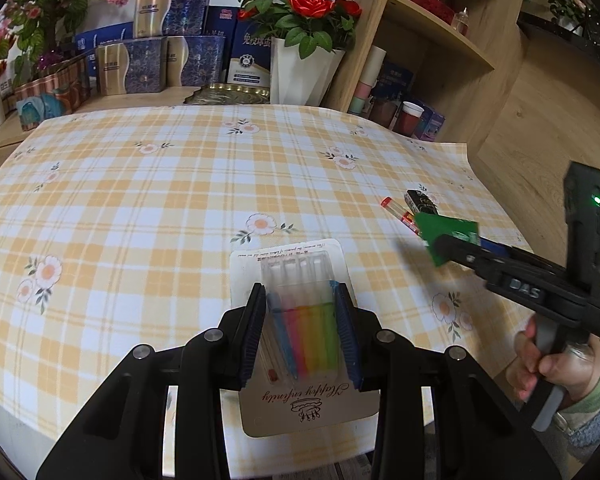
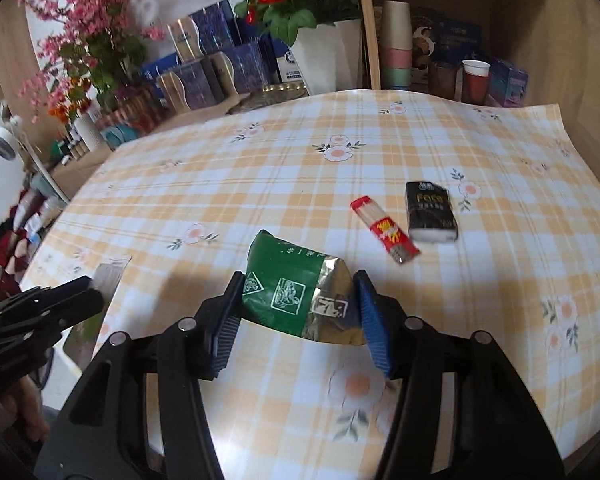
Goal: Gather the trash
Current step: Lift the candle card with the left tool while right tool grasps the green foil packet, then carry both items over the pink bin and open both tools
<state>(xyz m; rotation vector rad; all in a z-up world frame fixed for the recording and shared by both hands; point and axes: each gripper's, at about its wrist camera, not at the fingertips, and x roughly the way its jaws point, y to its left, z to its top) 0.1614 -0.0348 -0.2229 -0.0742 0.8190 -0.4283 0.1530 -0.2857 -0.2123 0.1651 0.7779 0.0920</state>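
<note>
Checked cloth covers the desk (image 1: 140, 200); left gripper (image 1: 300, 328) jaws pinch a candle pack (image 1: 296, 320) crosswise, lifted for carrying; right gripper (image 2: 300, 312) jaws clamp a green wrapper (image 2: 292, 292) by its sides; beyond those jaws, a red stick packet (image 2: 384, 230) and black tissue pack (image 2: 432, 212) await collection.

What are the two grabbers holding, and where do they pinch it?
Left gripper pinches the candle pack across its plastic blister, at the coloured candles. Right gripper pinches the green foil wrapper by its side edges.
</note>
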